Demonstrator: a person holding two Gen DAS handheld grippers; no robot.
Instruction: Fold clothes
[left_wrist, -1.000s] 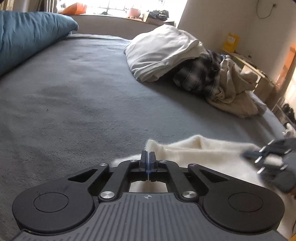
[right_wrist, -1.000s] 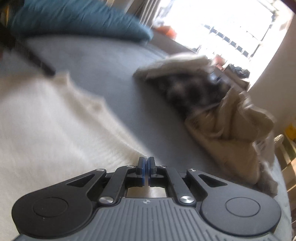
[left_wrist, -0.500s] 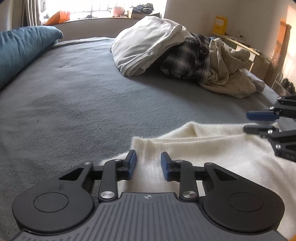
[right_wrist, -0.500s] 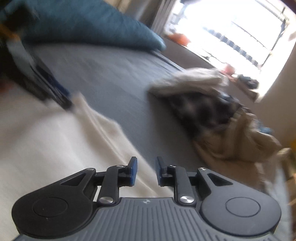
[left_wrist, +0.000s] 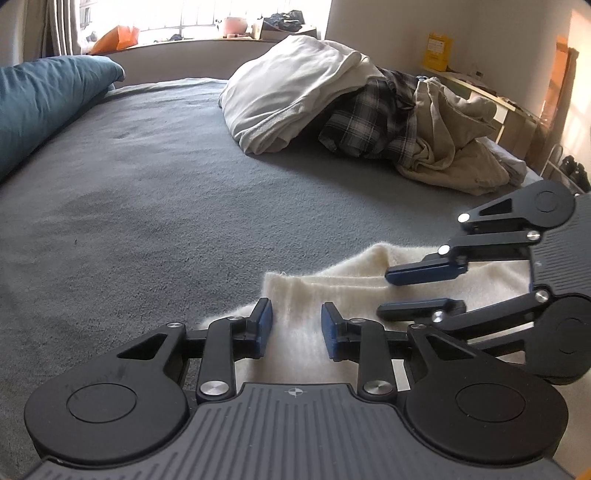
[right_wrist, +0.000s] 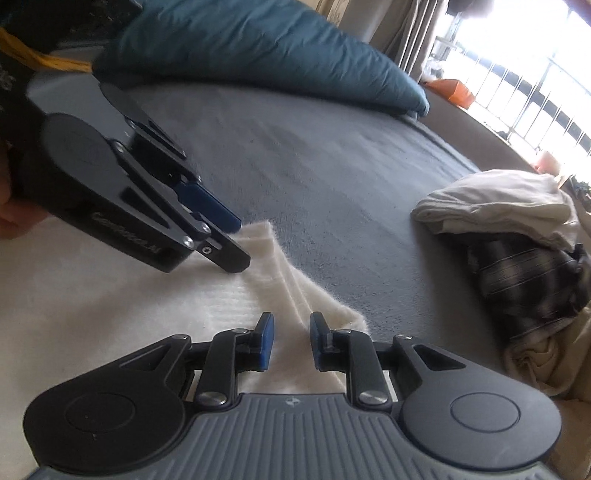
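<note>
A cream knitted garment (left_wrist: 295, 295) lies flat on the grey bed cover (left_wrist: 147, 184); it also shows in the right wrist view (right_wrist: 110, 295). My left gripper (left_wrist: 295, 326) is open and empty, just above the garment's far edge. My right gripper (right_wrist: 290, 341) is open and empty over the same edge, close to the left one. The right gripper shows in the left wrist view (left_wrist: 402, 291) and the left gripper shows in the right wrist view (right_wrist: 236, 240), both open above the cloth.
A pile of unfolded clothes lies at the far right of the bed: a white garment (left_wrist: 295, 88), a plaid shirt (left_wrist: 373, 122) and a beige garment (left_wrist: 450, 147). A teal pillow (left_wrist: 44, 99) lies at the far left. A shelf (left_wrist: 480, 85) stands by the wall.
Both grippers were shut on the cream garment's edge a second ago. They have opened and let it go, and the right gripper has moved in close to the left.
</note>
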